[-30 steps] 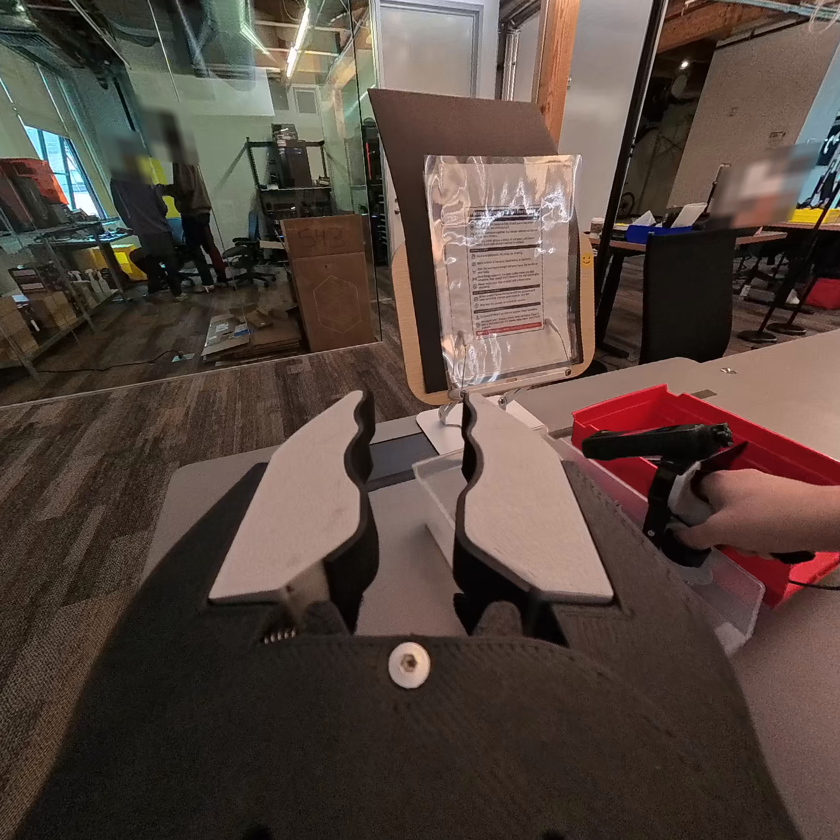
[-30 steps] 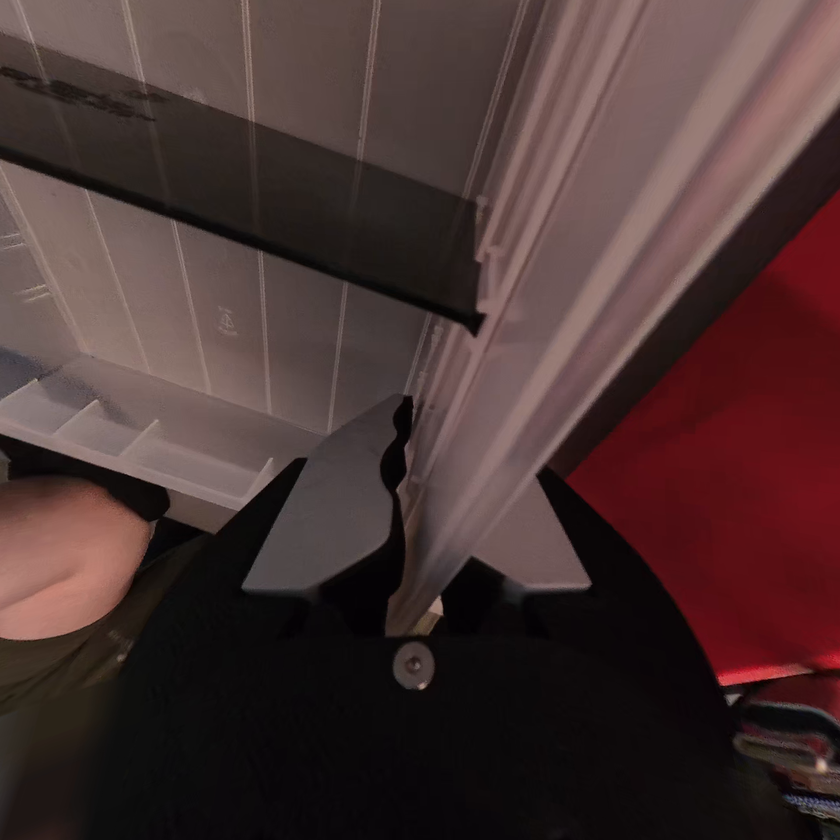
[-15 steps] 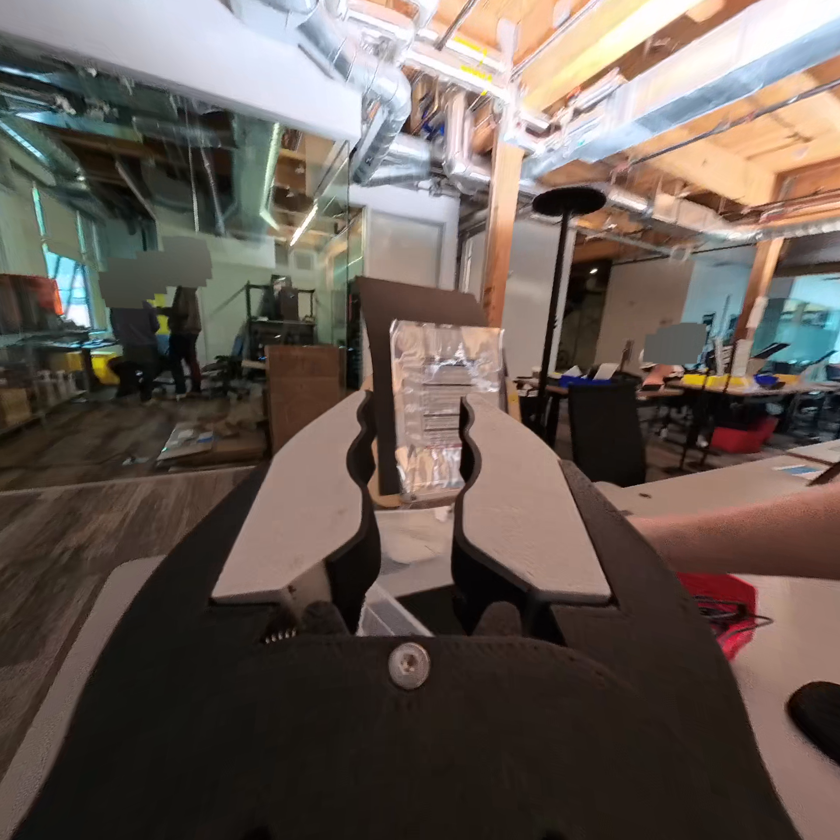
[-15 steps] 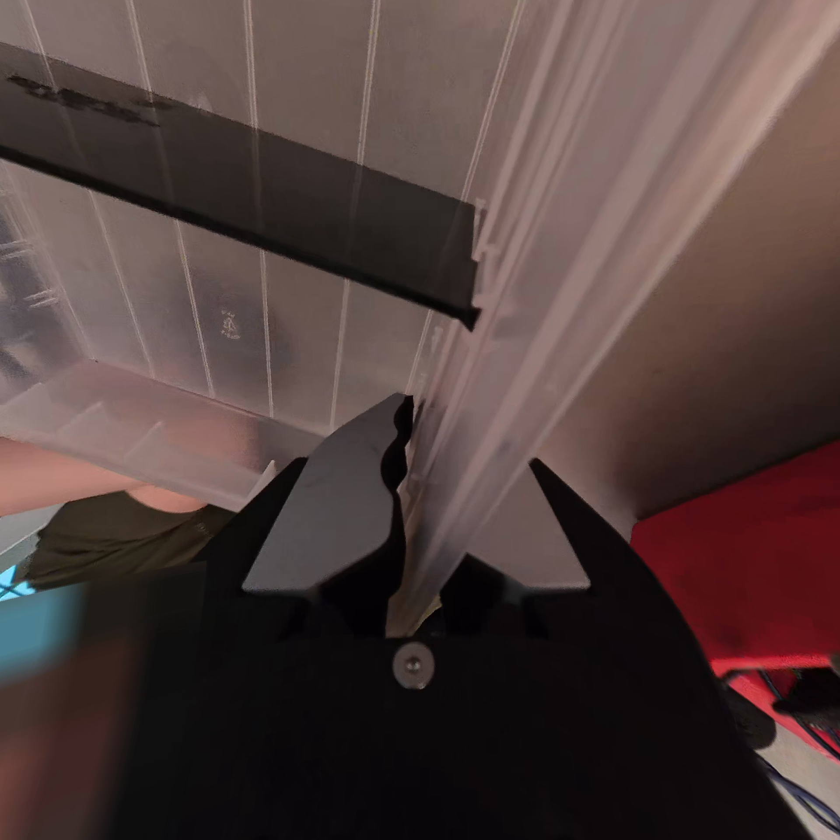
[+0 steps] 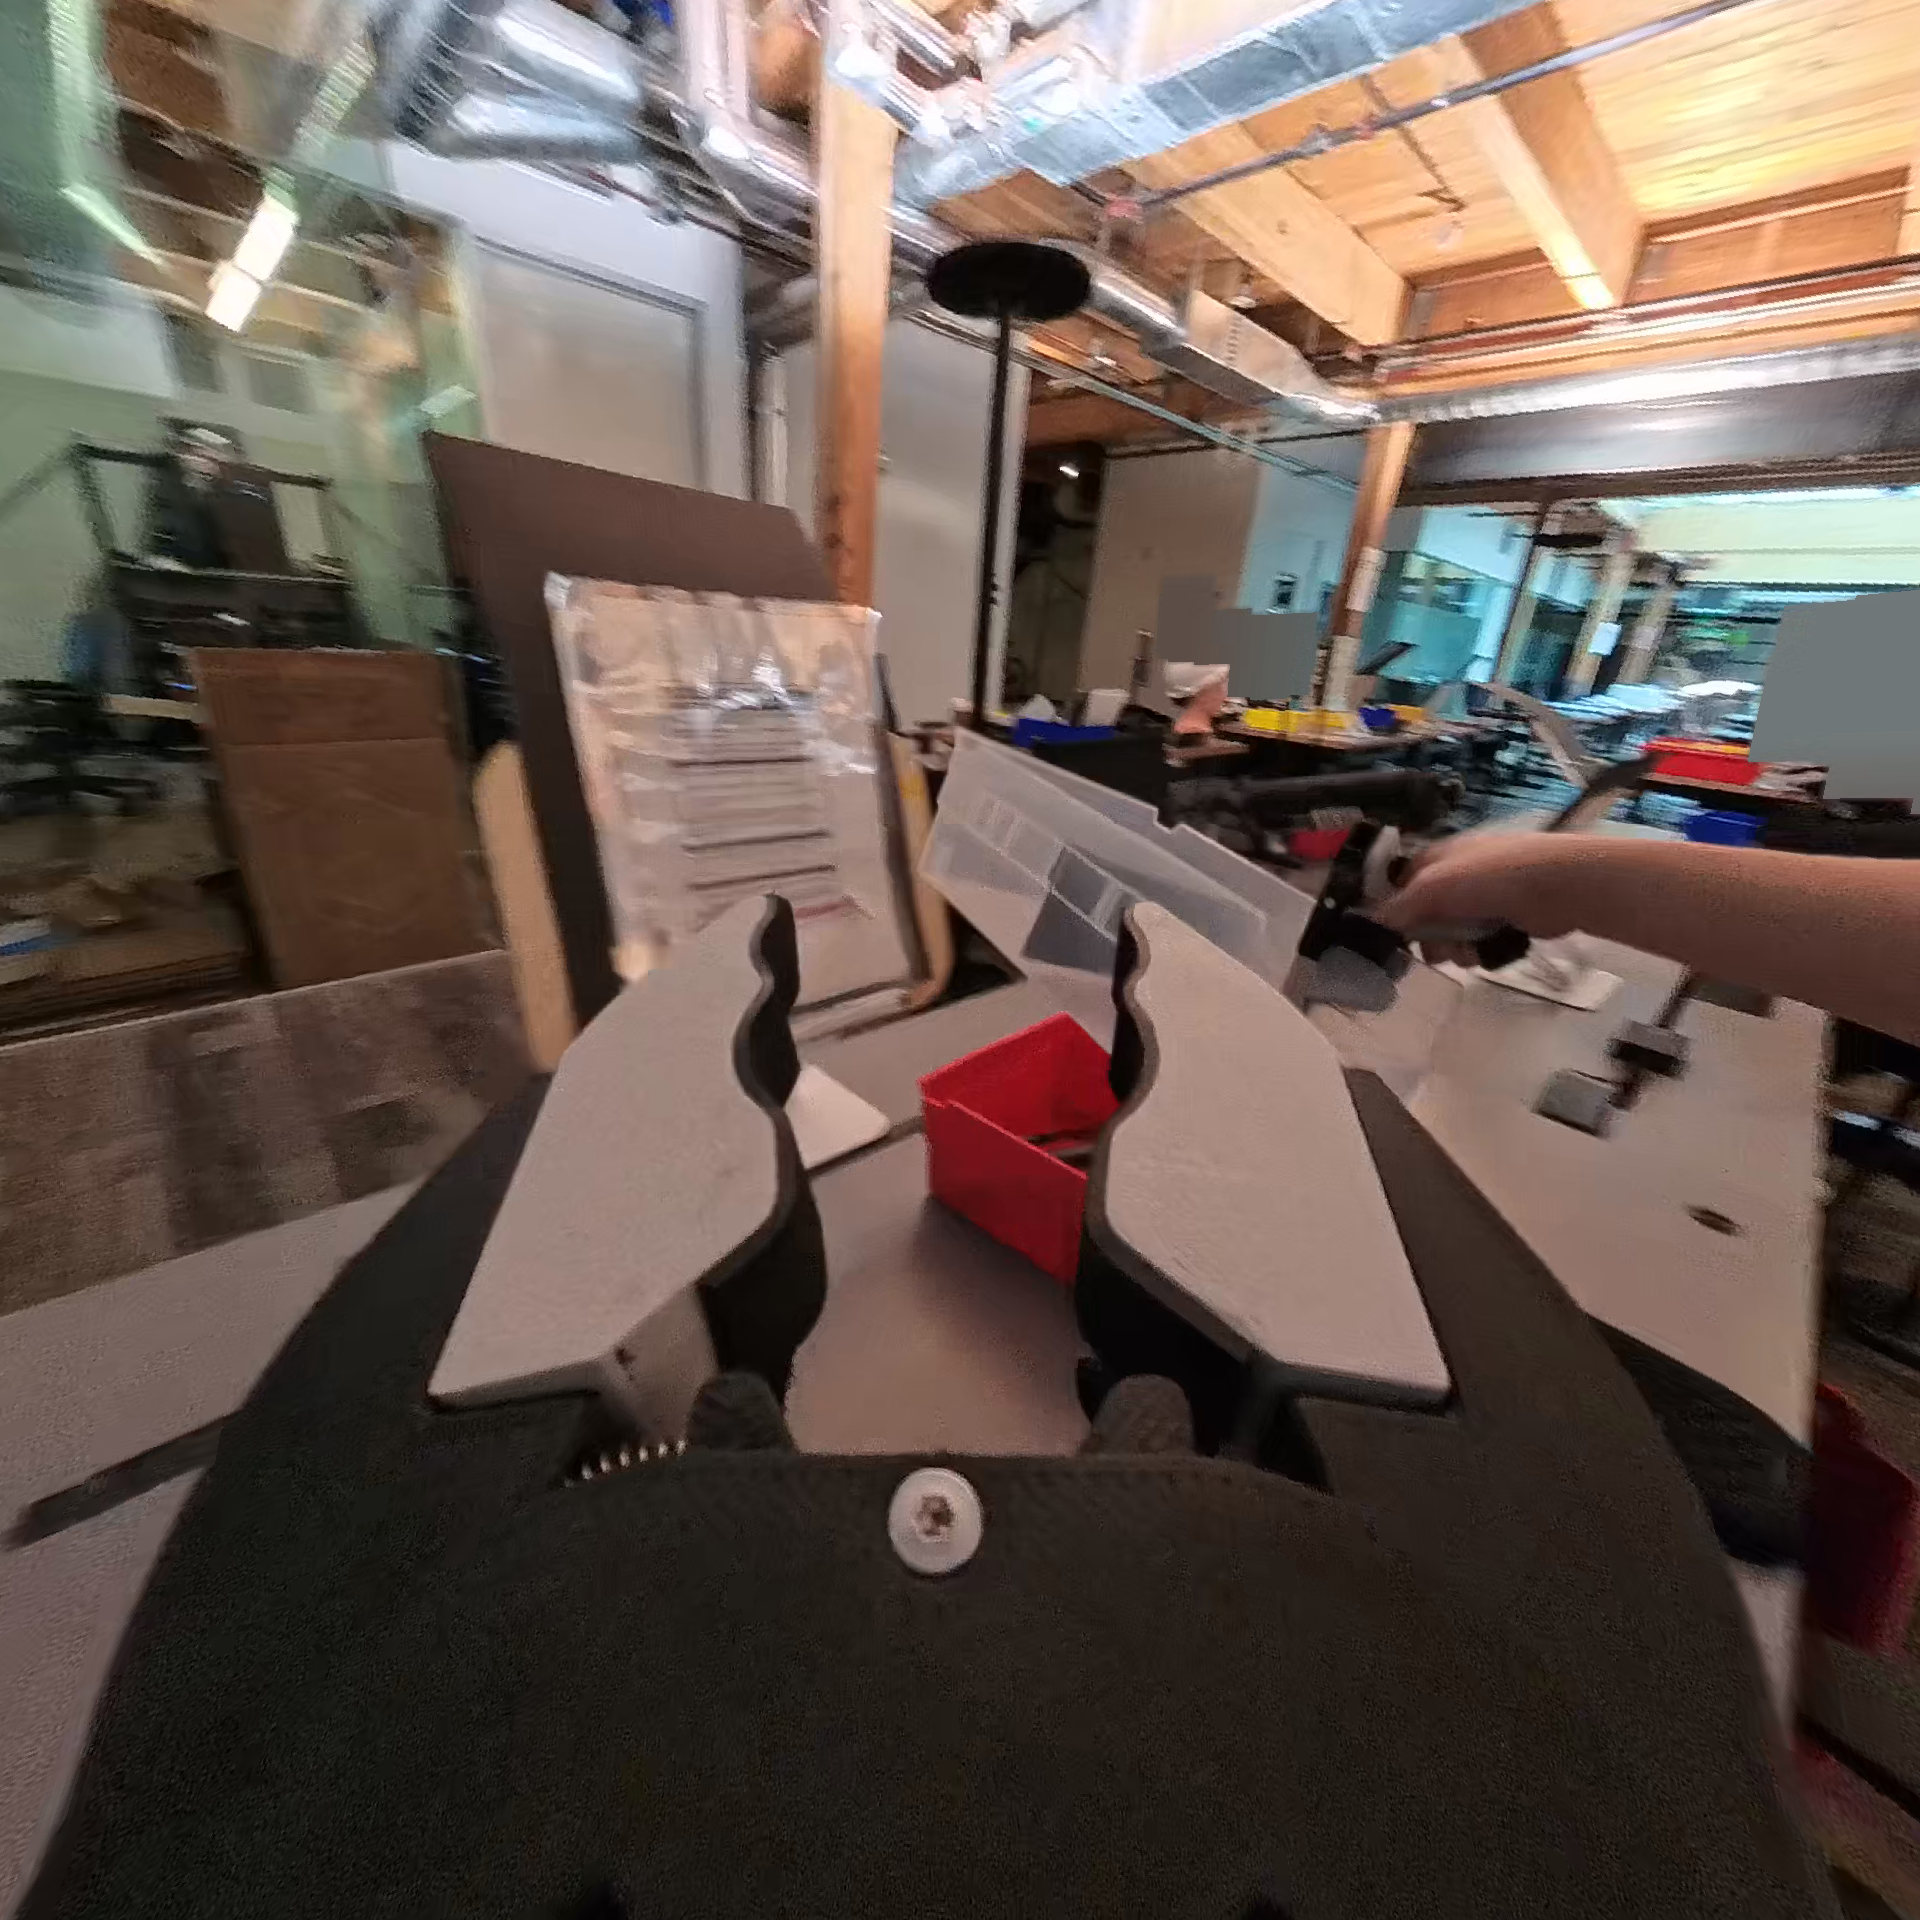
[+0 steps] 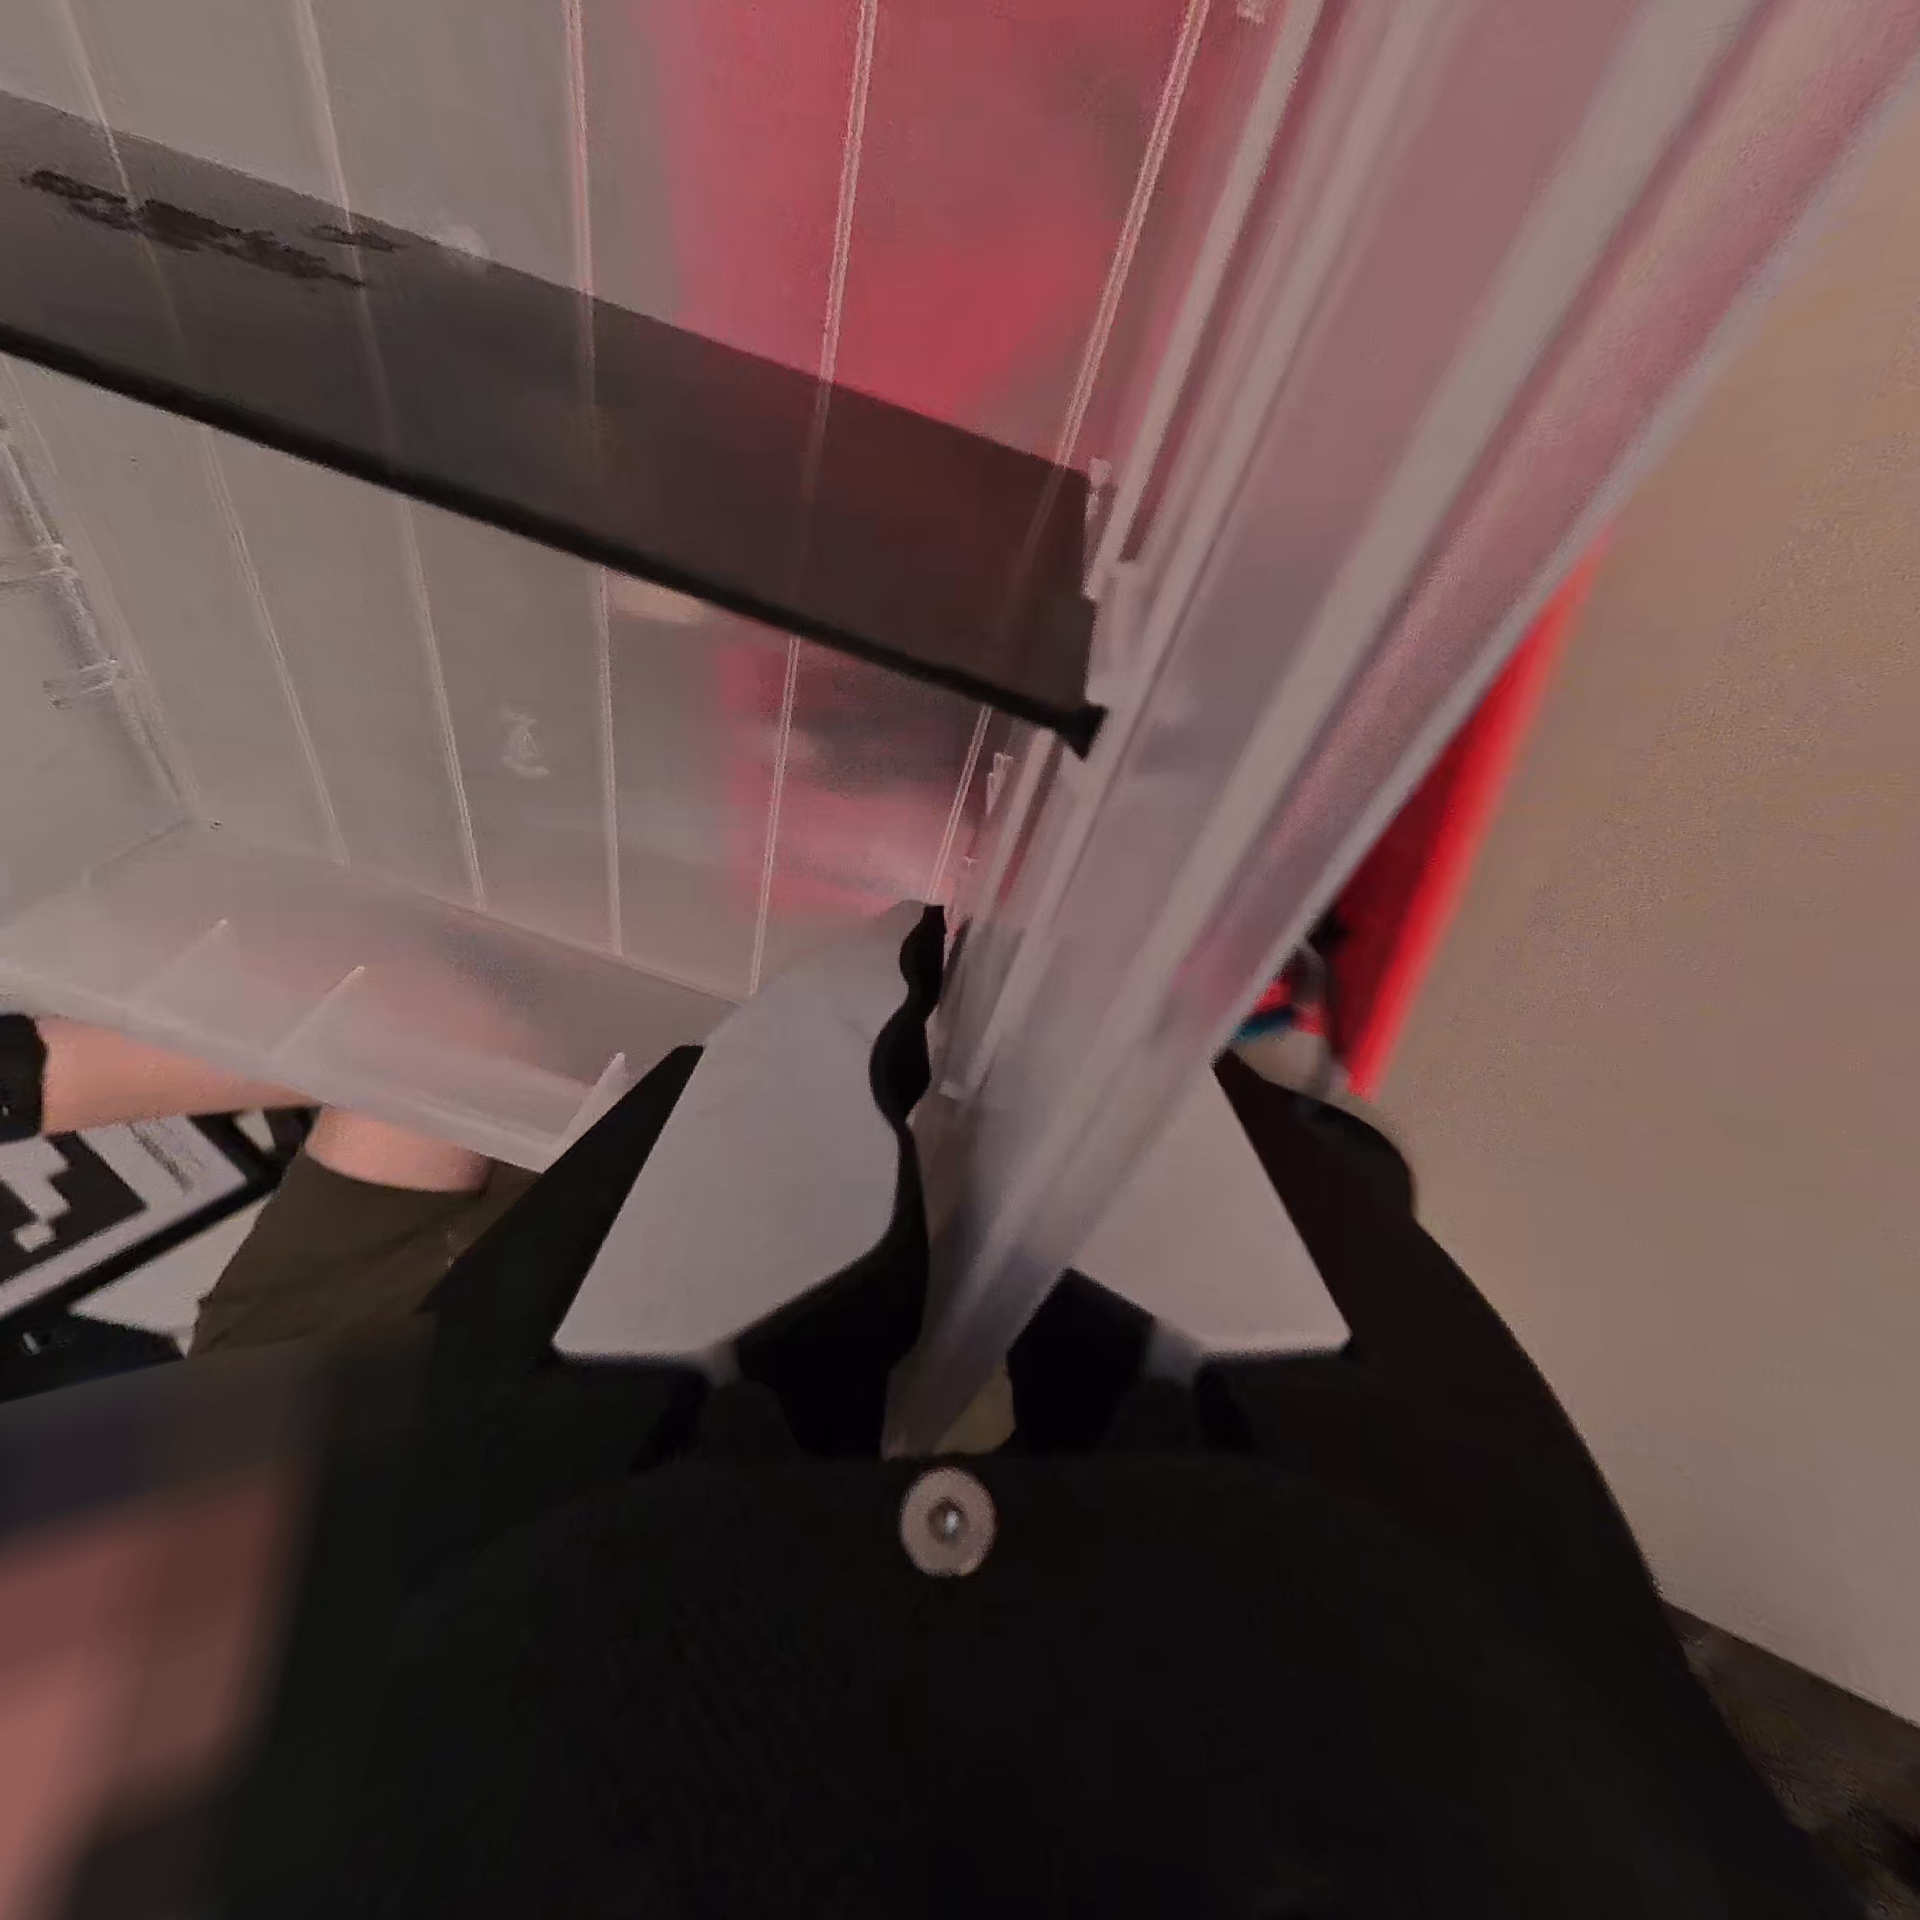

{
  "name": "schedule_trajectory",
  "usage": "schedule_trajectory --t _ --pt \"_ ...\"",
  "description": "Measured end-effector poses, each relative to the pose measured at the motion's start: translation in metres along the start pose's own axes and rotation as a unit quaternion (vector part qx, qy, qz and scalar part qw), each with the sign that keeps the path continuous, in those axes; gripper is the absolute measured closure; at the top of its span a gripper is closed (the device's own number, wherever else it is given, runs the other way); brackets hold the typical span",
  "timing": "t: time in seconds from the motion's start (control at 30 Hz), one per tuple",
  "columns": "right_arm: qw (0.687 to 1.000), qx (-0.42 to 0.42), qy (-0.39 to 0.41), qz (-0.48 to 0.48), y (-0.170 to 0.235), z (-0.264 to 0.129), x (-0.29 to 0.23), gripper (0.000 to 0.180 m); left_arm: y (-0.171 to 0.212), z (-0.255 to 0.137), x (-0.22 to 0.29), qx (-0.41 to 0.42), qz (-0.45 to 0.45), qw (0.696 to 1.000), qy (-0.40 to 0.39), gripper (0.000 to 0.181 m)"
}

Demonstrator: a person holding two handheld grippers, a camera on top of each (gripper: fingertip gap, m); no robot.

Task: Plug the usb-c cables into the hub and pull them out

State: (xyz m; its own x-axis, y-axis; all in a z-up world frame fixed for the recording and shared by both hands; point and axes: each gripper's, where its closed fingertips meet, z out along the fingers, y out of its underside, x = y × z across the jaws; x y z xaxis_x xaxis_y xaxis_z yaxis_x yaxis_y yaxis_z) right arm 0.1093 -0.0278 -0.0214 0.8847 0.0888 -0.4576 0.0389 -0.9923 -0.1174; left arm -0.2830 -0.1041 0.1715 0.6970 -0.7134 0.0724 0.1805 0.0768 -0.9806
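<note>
Your right claw (image 6: 1023, 1049) is clamped on the clear organizer box (image 6: 1195, 727); carry it level, clear of the red bin (image 5: 1013, 1138) just ahead of your empty, spread left claw (image 5: 951, 961).

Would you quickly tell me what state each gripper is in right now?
Left gripper: open, holding nothing, above the grey table.
Right gripper: shut on the rim of the clear plastic lid, lifted off the table.

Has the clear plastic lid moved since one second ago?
Yes. The clear plastic lid, clamped in the right gripper, has risen off the red bin.
</note>
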Motion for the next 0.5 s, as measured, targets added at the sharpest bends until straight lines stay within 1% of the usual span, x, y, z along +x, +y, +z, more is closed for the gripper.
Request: schedule_trajectory --t 0.1,0.17,0.23,0.3,0.37,0.4,0.47,0.5 --pt "0.997 0.043 0.009 0.061 0.016 -0.031 0.067 0.175 0.035 0.043 0.022 -0.074 -0.03 0.995 0.067 0.115" --pt "0.993 0.068 0.024 0.095 0.028 -0.051 0.109 0.176 0.061 0.074 0.04 -0.117 -0.054 0.986 0.104 0.103" --pt "0.988 0.089 0.049 0.117 0.041 -0.068 0.15 0.175 0.076 0.105 0.066 -0.119 -0.095 0.976 0.156 0.1" --pt "0.982 0.107 0.072 0.136 0.056 -0.082 0.186 0.176 0.099 0.136 0.086 -0.126 -0.127 0.969 0.172 0.099" --pt "0.977 0.12 0.078 0.159 0.071 -0.09 0.214 0.176 0.141 0.166 0.098 -0.17 -0.125 0.965 0.157 0.096" --pt "0.974 0.126 0.077 0.171 0.078 -0.092 0.225 0.176 0.168 0.177 0.104 -0.21 -0.117 0.959 0.154 0.095" --pt "0.969 0.138 0.071 0.193 0.09 -0.094 0.243 0.176 0.221 0.19 0.114 -0.295 -0.1 0.938 0.149 0.092" --pt "0.967 0.143 0.069 0.201 0.096 -0.094 0.25 0.176 0.242 0.195 0.116 -0.325 -0.096 0.93 0.144 0.092"
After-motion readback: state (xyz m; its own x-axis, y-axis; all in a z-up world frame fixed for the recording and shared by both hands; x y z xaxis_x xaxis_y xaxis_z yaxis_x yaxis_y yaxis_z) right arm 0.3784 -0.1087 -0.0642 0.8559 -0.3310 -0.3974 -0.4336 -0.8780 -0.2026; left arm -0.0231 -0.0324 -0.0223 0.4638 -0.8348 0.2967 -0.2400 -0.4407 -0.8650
